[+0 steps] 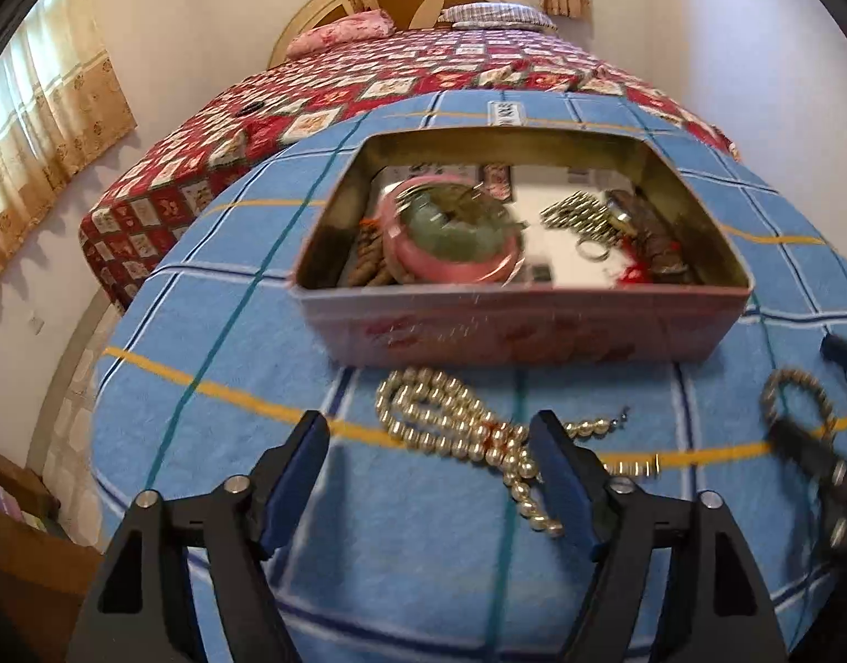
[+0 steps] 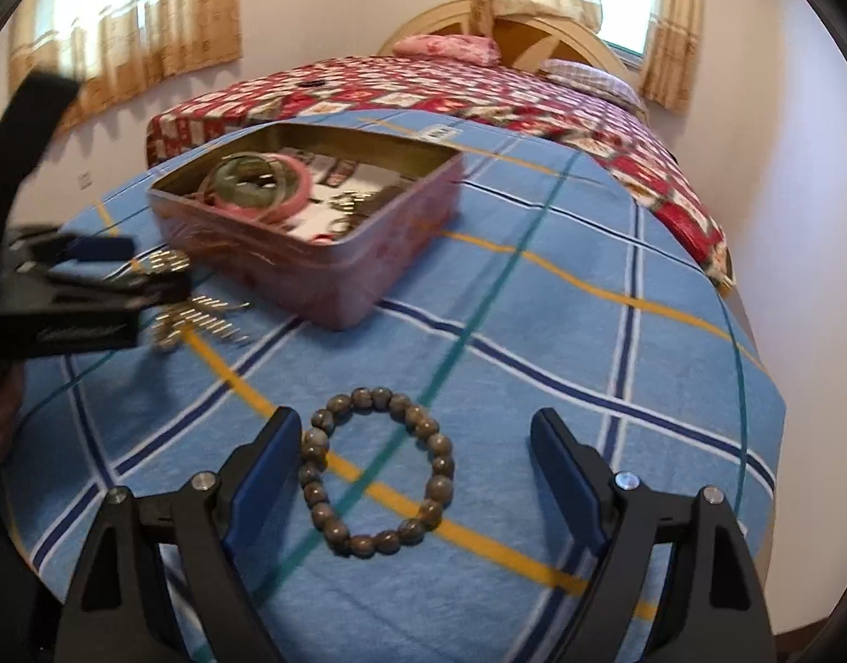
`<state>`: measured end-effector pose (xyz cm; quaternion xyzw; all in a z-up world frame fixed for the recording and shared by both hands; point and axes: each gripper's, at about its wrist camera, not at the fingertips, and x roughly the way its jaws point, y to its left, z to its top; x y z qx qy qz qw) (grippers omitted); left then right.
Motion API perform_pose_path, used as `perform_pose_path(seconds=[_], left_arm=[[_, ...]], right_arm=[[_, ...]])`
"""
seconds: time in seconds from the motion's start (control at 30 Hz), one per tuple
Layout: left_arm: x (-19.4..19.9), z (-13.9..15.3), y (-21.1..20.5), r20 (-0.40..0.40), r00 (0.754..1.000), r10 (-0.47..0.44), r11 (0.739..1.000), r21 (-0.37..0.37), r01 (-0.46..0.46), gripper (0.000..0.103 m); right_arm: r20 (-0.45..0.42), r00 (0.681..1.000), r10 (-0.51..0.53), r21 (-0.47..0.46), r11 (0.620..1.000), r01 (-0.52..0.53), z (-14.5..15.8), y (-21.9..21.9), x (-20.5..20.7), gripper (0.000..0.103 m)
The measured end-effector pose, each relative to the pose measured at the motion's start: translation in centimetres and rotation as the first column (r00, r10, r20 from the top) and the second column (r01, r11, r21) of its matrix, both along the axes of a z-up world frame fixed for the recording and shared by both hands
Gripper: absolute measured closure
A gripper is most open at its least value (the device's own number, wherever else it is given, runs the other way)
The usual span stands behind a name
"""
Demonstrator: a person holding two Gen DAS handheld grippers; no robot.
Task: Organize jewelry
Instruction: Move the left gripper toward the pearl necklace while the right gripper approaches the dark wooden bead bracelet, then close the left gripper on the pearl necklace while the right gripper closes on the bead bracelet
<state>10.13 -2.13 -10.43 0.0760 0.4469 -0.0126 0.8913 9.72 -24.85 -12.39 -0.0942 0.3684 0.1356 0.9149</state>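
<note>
A string of pale gold beads (image 1: 451, 425) lies loose on the blue checked cloth, in front of an open pink tin (image 1: 506, 331). My left gripper (image 1: 429, 433) stands open over it, the right finger crossing the strand and the pads not pressing. A brown bead bracelet (image 2: 440, 467) lies in a ring on the cloth between the open fingers of my right gripper (image 2: 415, 433), untouched. In the right wrist view the left gripper (image 2: 147, 268) and the gold beads (image 2: 202, 320) are at the left, beside the tin (image 2: 312, 287). The left wrist view shows the bracelet (image 1: 793, 381) at its right edge.
The tin holds a pink bangle (image 1: 451, 271), a green bangle (image 1: 456, 232), a metal chain (image 1: 578, 215) and a ring (image 1: 589, 250). The blue cloth (image 2: 534, 331) covers the foot of a bed with a red patterned quilt (image 1: 368, 88). Walls and curtains lie beyond.
</note>
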Motion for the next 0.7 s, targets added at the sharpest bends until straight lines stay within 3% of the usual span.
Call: perform_pose_path(seconds=[0.37,0.43,0.47,0.5,0.57,0.67,0.7], left_arm=[[-1.1,-0.7,3.3,-0.015,0.999,0.035,0.999,-0.041,-0.036,0.026],[-1.1,-0.7,3.2,-0.01,1.0,0.025,0.999,-0.048,-0.025,0.035],[-1.1,-0.6,3.0,-0.008,1.0,0.011,0.998,-0.055,-0.012,0.046],[-1.1,-0.5,2.8,-0.007,1.0,-0.001,0.998,-0.06,0.0,0.065],[-1.2,-0.4,2.3,-0.011,0.999,-0.033,0.997,-0.069,0.032,0.087],[-1.4,-0.4,2.2,-0.011,0.999,-0.049,0.996,-0.078,0.048,0.09],[-1.4,-0.3,2.3,-0.01,0.999,-0.048,0.995,-0.087,0.047,0.091]], right_arm=[[-0.005,1.0,0.018,-0.021,1.0,-0.018,-0.4,0.7,-0.4,0.02],[-0.008,1.0,0.025,-0.014,1.0,-0.025,-0.4,0.6,-0.4,0.024],[-0.01,1.0,0.029,-0.009,1.0,-0.029,-0.5,0.6,-0.4,0.029],[-0.009,0.999,0.034,-0.003,0.999,-0.035,-0.5,0.6,-0.5,0.036],[-0.008,0.999,0.05,0.006,0.999,-0.05,-0.5,0.7,-0.5,0.052],[-0.011,0.997,0.08,0.016,0.997,-0.08,-0.4,1.0,-0.7,0.08],[-0.011,0.996,0.084,0.017,0.996,-0.084,-0.3,1.1,-0.8,0.08]])
